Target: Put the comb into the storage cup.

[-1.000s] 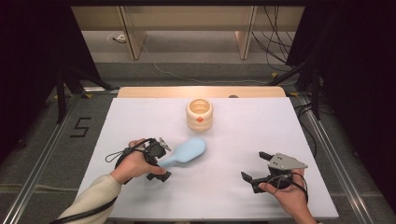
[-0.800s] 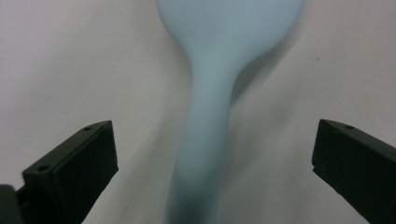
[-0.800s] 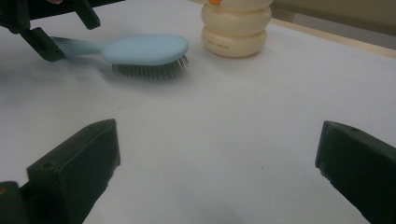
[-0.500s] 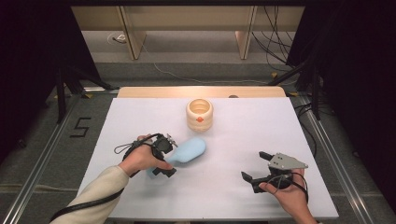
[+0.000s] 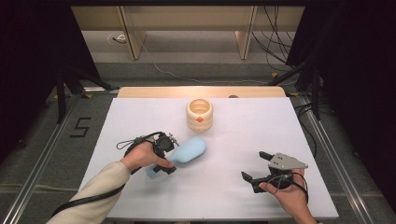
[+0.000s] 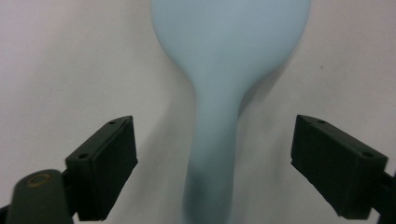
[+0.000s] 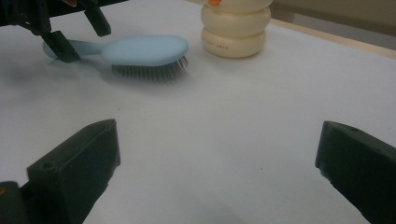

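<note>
A light blue hairbrush [image 5: 190,150] lies bristles down on the white table [image 5: 289,126], its handle pointing toward the person's left hand. My left gripper [image 5: 169,157] straddles that handle [image 6: 212,140]. Its jaws have just been closing, but a clear gap remains on each side and the pads do not touch the brush. My right gripper [image 5: 254,165] rests open at the near right with nothing between its jaws [image 7: 217,154]. The right gripper view looks across at the brush [image 7: 140,49] and the left gripper [image 7: 70,39].
A cream ridged round container [image 5: 200,114] with an orange mark stands behind the brush near the table's middle back, also in the right gripper view [image 7: 236,28]. A wooden strip [image 5: 201,92] borders the far edge. Metal rails run along both sides.
The left hand has shifted slightly so its gripper sits over the brush handle. The brush and the right hand have not moved.
</note>
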{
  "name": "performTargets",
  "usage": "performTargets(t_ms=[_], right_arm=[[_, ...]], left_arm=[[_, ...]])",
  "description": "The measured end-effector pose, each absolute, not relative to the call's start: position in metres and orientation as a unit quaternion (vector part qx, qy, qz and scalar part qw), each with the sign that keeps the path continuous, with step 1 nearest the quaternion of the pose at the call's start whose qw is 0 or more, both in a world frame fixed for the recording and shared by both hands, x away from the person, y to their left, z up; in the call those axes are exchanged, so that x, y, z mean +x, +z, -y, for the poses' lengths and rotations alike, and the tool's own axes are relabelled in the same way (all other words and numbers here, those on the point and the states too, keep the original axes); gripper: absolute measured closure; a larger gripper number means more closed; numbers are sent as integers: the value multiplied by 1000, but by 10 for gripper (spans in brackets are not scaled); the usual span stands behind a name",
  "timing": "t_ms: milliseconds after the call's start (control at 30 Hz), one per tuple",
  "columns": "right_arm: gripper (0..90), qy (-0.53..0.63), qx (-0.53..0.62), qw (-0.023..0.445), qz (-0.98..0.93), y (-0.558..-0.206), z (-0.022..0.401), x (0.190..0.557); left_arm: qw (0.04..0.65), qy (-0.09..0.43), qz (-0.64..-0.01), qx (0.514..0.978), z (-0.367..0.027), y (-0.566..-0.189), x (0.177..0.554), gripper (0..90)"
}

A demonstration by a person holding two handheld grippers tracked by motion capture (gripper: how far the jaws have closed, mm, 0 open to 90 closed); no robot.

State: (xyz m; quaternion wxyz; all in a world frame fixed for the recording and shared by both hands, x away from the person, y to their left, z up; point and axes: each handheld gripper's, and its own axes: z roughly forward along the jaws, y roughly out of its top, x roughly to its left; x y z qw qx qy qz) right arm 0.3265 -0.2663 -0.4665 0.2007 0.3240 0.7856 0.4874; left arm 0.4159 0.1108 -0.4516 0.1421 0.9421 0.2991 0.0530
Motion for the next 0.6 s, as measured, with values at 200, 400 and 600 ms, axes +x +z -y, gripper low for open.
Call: performTargets(t_ms=[200,400,600], right_arm=[[9,487,324,201,-786,-466,266,326],[9,487,324,200,-786,-467,266,327],[9,487,323,201,-786,-466,266,326]], left_arm=[[139,41,-291,946,-108,-453,420,180],[134,41,-286,948,-106,-453,422,245],[133,34,-286,949,-104,-452,424,318]])
